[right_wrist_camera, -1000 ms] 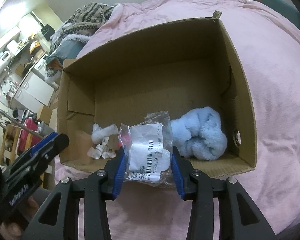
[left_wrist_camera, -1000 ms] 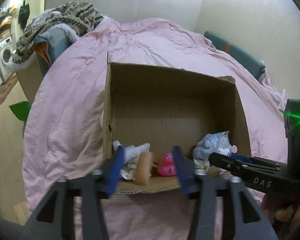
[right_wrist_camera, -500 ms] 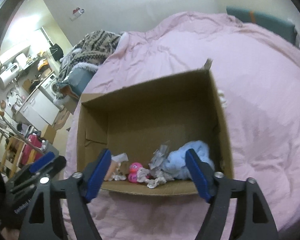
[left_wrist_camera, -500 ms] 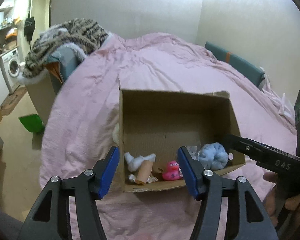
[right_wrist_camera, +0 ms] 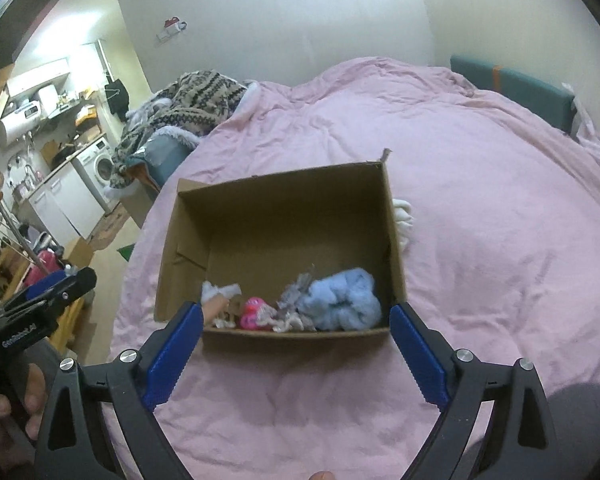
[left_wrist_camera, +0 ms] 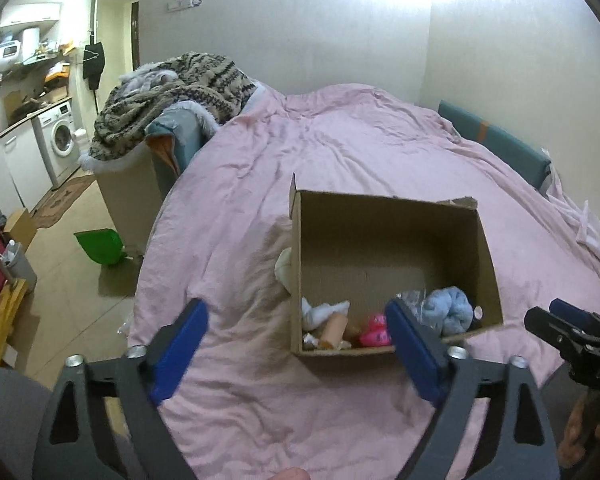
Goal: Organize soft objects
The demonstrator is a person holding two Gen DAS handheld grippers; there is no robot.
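Observation:
An open cardboard box (left_wrist_camera: 392, 236) (right_wrist_camera: 284, 216) sits on the pink bed. Along its near wall lie a fluffy light-blue bundle (right_wrist_camera: 344, 300) (left_wrist_camera: 448, 308), a clear plastic packet (right_wrist_camera: 296, 300), a pink rubber duck (right_wrist_camera: 254, 312) (left_wrist_camera: 376, 330), a tan soft piece (left_wrist_camera: 334, 330) and white cloth (left_wrist_camera: 320, 312). My left gripper (left_wrist_camera: 296, 344) is open and empty, held back from the box's near left corner. My right gripper (right_wrist_camera: 294, 344) is open and empty, above the bed in front of the box.
A cream soft item lies on the pink bedcover (right_wrist_camera: 480, 208) just outside the box (right_wrist_camera: 404, 216) (left_wrist_camera: 284, 268). A patterned blanket pile (left_wrist_camera: 176, 92) sits at the bed's far left. A green dustpan (left_wrist_camera: 102, 246) and a washing machine (left_wrist_camera: 58, 140) stand on the floor left.
My right gripper opened and let the plastic packet drop into the box beside the blue bundle. Both grippers pulled back and up from the box, jaws widening.

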